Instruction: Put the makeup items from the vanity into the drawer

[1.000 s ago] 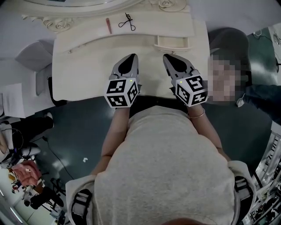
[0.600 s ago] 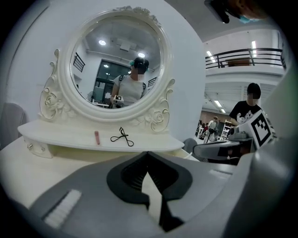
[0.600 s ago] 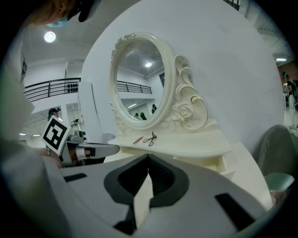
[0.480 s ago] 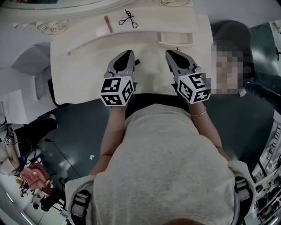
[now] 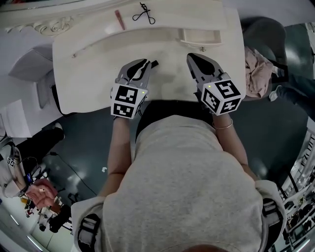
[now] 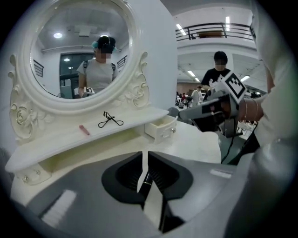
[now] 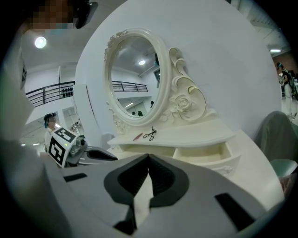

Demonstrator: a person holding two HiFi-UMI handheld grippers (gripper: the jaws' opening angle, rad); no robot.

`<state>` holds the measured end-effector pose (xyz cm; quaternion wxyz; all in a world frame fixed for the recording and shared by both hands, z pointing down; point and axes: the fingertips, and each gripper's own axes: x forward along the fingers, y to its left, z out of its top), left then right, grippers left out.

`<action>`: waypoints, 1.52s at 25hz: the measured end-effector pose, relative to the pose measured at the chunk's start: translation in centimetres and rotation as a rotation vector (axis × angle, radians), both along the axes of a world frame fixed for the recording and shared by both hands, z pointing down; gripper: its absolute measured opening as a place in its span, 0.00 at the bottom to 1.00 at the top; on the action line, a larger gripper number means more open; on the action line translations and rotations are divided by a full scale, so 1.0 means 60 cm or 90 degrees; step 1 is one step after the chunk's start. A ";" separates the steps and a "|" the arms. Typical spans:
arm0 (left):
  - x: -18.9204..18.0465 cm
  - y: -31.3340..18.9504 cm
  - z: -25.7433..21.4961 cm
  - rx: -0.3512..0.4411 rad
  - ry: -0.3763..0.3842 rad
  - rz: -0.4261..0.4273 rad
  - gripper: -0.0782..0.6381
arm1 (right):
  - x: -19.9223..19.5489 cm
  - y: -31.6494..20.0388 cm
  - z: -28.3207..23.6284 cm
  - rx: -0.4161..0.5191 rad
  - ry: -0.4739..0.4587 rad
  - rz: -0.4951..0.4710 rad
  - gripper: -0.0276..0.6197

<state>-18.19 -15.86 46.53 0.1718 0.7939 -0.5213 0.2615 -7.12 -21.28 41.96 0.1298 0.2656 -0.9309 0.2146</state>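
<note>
Both grippers hang just past the front edge of the vanity top (image 5: 88, 69). The left gripper (image 5: 146, 63) is clamped on a thin dark stick (image 6: 145, 182); the right gripper (image 5: 189, 56) has its jaws pressed together on nothing. Bare tabletop lies ahead of both. Beyond the right gripper the small drawer (image 5: 199, 35) stands pulled out. On the shelf behind lie a red stick (image 5: 118, 19) and an eyelash curler (image 5: 143, 13).

curler (image 5: 143, 12) lying right of lipstick (image 5: 119, 20) on shelf (image 5: 192, 15) | drawer (image 5: 201, 42) sitting under shelf, right | shelf standing behind tabletop (image 5: 93, 74)
</note>
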 end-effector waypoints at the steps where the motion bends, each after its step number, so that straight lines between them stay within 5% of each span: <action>1: -0.001 0.006 0.010 -0.012 -0.018 0.014 0.15 | 0.001 0.002 0.001 -0.005 -0.007 -0.002 0.05; 11: -0.017 0.029 0.088 -0.111 -0.050 0.068 0.33 | 0.018 0.014 0.038 -0.040 0.014 0.008 0.05; 23: -0.011 0.045 0.161 -0.206 -0.101 0.168 0.34 | 0.031 0.019 0.076 -0.084 0.031 0.012 0.05; 29: -0.002 0.046 0.169 -0.205 -0.141 0.218 0.25 | 0.042 0.015 0.080 -0.084 0.035 0.022 0.06; 38: 0.010 0.006 0.126 -0.149 -0.083 0.147 0.25 | 0.044 0.002 0.078 -0.076 0.042 0.026 0.05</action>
